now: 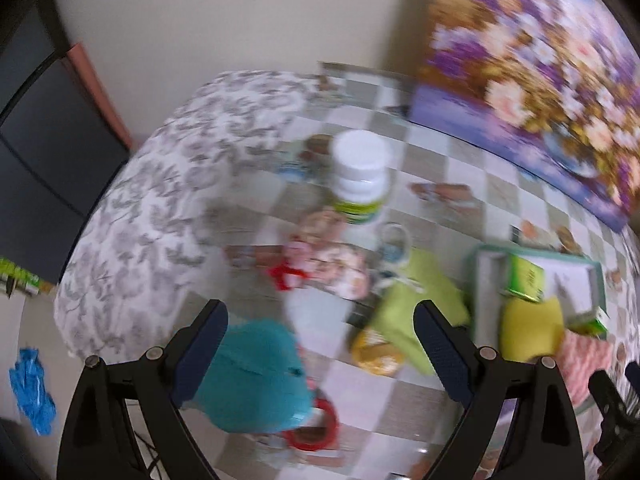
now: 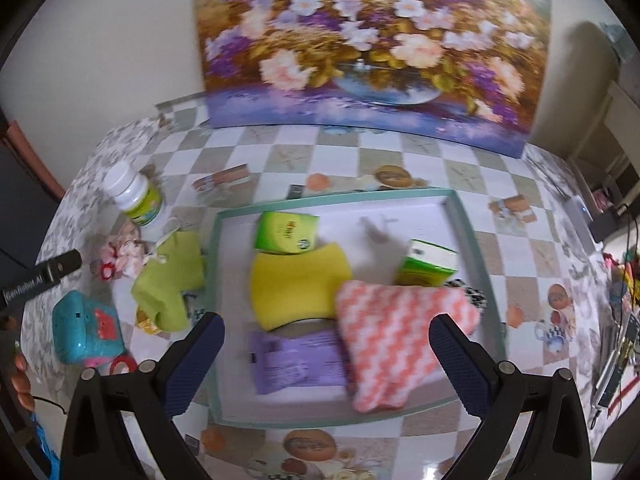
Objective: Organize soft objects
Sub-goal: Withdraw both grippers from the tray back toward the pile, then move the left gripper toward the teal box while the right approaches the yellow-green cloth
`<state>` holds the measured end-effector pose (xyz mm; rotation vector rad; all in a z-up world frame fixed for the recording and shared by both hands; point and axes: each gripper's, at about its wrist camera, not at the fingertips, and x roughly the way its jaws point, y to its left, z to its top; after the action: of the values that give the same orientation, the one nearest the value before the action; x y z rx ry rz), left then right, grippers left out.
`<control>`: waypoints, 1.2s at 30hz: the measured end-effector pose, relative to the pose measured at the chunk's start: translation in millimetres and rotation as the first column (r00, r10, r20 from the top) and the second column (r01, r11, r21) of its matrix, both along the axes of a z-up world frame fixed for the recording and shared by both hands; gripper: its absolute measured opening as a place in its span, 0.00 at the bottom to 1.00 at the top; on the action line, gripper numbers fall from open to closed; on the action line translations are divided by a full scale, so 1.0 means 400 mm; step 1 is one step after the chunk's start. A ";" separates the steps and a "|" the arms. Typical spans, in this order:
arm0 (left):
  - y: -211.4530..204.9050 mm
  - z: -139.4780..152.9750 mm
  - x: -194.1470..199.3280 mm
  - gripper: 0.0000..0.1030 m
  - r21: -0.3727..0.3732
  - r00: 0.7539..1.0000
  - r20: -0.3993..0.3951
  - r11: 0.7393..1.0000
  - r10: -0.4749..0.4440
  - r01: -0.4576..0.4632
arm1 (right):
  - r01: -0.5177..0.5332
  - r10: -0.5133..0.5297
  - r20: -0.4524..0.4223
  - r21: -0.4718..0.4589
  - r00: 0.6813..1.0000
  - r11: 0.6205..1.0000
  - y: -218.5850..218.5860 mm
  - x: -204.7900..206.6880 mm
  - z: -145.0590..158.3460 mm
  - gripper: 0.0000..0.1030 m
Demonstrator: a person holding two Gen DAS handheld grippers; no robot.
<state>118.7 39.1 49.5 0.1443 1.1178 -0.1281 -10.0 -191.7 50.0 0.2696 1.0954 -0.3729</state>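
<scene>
Right gripper (image 2: 326,354): jaws spread wide, nothing between them, positioned above the near half of the teal-rimmed tray (image 2: 472,236). Tray contents: a yellow sponge (image 2: 296,286) at centre, a pink-and-white knitted cloth (image 2: 394,340) overlapping its right edge, a purple packet (image 2: 298,364) lying flat beneath both, and two green cartons (image 2: 286,232) toward the far side. Left gripper (image 1: 318,354): jaws likewise spread wide and empty, over the checkered tablecloth (image 1: 440,152) left of the tray. Items outside the tray: a green cloth (image 2: 170,280) just beside the left rim, a teal toy (image 2: 86,326) near the table edge, a small floral-print soft item (image 1: 340,264) with a red bow, and a white-capped bottle (image 2: 138,196). Left-wrist view is motion-blurred. A flower painting (image 2: 360,40) stands against the wall.
</scene>
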 end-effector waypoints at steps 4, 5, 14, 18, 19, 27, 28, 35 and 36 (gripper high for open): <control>0.050 -0.003 0.021 0.92 0.002 0.999 -0.001 0.999 0.042 -0.042 | -0.028 0.028 -0.003 0.008 1.000 1.000 0.039 0.025 -0.007 1.00; 0.061 -0.005 0.026 0.92 0.001 0.999 -0.002 0.999 0.049 -0.049 | -0.032 0.032 -0.005 0.007 0.999 0.999 0.045 0.030 -0.009 1.00; 0.107 -0.013 0.054 0.92 -0.001 0.998 -0.012 0.998 0.065 -0.065 | -0.079 0.079 -0.027 0.023 0.996 0.997 0.122 0.086 -0.036 1.00; 0.128 -0.019 0.070 0.92 -0.003 0.997 -0.018 0.997 0.078 -0.078 | -0.091 0.092 -0.036 0.027 0.995 0.995 0.144 0.107 -0.048 1.00; 0.134 -0.021 0.074 0.91 -0.001 0.996 -0.020 0.997 0.082 -0.082 | -0.095 0.096 -0.038 0.029 0.995 0.995 0.150 0.114 -0.051 1.00; 0.180 -0.044 0.117 0.92 0.012 0.993 -0.043 0.994 0.113 -0.113 | -0.120 0.121 -0.059 0.035 0.991 0.992 0.190 0.158 -0.080 1.00; 0.186 -0.046 0.121 0.91 0.012 0.992 -0.045 0.993 0.116 -0.115 | -0.122 0.124 -0.062 0.035 0.990 0.992 0.194 0.163 -0.083 1.00; 0.218 -0.060 0.157 0.92 0.001 0.989 -0.061 0.991 0.136 -0.136 | -0.135 0.138 -0.076 0.038 0.988 0.990 0.218 0.193 -0.102 1.00; 0.221 -0.061 0.161 0.91 0.000 0.989 -0.061 0.990 0.138 -0.139 | -0.137 0.140 -0.076 0.039 0.987 0.990 0.221 0.198 -0.104 1.00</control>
<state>183.2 127.5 25.0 0.0588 1.1846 -0.0110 69.3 -103.2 8.5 0.2088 1.1917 -0.2425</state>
